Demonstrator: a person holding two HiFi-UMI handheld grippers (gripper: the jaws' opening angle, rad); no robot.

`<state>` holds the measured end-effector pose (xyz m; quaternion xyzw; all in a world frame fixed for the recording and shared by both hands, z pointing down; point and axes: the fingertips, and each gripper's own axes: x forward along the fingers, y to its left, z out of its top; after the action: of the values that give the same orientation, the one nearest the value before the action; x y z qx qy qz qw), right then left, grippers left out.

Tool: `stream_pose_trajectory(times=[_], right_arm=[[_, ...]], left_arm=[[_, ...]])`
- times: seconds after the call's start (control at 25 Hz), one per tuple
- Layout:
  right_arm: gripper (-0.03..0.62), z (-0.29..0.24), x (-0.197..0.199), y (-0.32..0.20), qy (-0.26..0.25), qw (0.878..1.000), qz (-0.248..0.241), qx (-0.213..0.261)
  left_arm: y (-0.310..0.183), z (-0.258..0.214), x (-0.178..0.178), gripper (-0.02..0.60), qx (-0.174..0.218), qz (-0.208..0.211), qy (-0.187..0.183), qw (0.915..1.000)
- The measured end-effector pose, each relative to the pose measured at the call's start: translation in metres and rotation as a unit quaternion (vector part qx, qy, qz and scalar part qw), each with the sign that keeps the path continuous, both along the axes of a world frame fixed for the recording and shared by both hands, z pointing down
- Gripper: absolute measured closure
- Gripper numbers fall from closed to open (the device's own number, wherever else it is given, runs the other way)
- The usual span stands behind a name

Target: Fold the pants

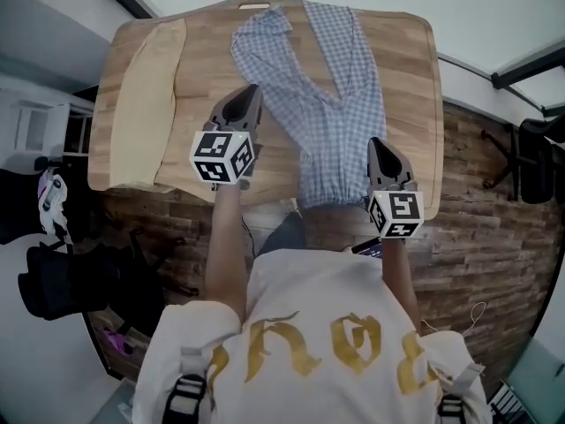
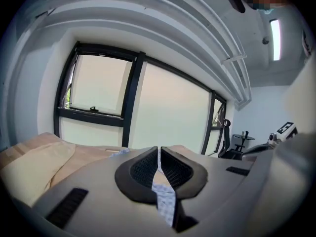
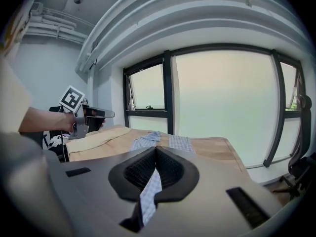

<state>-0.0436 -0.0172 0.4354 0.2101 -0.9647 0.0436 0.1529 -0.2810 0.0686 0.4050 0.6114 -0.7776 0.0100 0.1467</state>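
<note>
An office-like room: big windows (image 3: 222,107), a swivel chair (image 1: 530,162) (wood-plank floor (image 1: 477,237)).

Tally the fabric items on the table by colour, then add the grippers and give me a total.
Blue checked pants: 1
Beige cloth: 1
Grippers: 2, the left gripper and the right gripper, each shut on the pants
Total: 4

Wooden table (image 1: 408,104) on plank floor (image 1: 481,237), facing large windows (image 3: 222,102).
</note>
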Motion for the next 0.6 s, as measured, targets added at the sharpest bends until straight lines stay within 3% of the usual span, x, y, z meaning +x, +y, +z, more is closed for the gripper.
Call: stream_pose_trajectory(times=[0.16, 0.36, 0.6], right_arm=[[0.571, 0.011, -0.037, -0.012, 0.009, 1.0, 0.022, -0.004], [0.571, 0.017, -0.068, -0.022, 0.012, 0.998, 0.054, -0.01], [0.571, 0.027, -0.07, -0.022, 0.015, 0.996, 0.092, -0.003]], left_arm=[[-0.048, 0.01, -0.046, 0.532, 0.0, 0.028, 0.005, 0.9996], [-0.093, 0.031, -0.075, 0.532, -0.028, 0.071, 0.002, 0.9971], [-0.118, 0.067, -0.096, 0.532, -0.076, 0.09, -0.005, 0.9931]])
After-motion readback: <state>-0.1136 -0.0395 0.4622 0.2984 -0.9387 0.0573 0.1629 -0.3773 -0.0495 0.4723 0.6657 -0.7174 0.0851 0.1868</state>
